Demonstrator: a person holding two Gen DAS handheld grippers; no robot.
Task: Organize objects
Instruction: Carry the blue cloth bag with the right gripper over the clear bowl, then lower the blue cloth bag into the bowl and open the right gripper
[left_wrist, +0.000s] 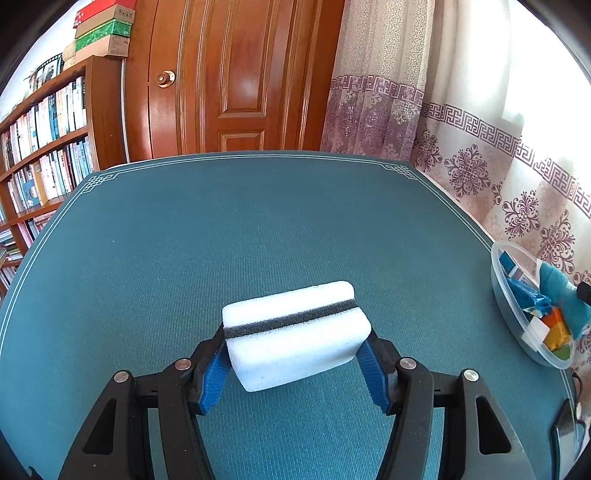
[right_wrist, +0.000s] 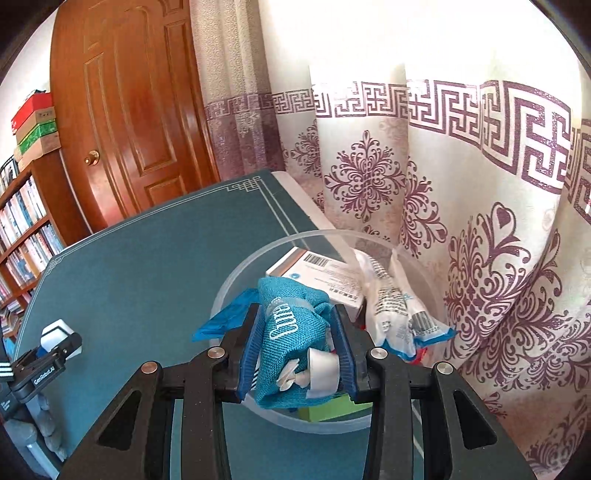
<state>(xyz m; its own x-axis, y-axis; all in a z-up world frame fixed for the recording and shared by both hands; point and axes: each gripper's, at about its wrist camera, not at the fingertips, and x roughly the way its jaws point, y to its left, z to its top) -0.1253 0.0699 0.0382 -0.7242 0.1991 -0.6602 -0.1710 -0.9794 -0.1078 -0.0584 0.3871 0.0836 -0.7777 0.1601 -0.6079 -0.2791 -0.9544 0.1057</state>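
My left gripper (left_wrist: 295, 363) is shut on a white sponge block with a dark middle stripe (left_wrist: 291, 332), held just above the teal table mat (left_wrist: 184, 240). My right gripper (right_wrist: 295, 350) is shut on a teal woven pouch with white lettering (right_wrist: 288, 332), held over a clear plastic tub (right_wrist: 258, 254). The tub (left_wrist: 498, 291) stands at the table's right edge and holds a white box with a barcode (right_wrist: 321, 273), a white printed packet (right_wrist: 399, 314), a blue wrapper (right_wrist: 225, 317) and a green box (right_wrist: 332, 408). The left gripper (right_wrist: 55, 350) with the sponge shows at far left in the right wrist view.
A patterned curtain (right_wrist: 443, 184) hangs close behind the tub. A wooden door (left_wrist: 229, 74) stands beyond the table's far edge. A bookshelf (left_wrist: 44, 147) full of books, with stacked boxes (left_wrist: 103, 33) on top, is at the left.
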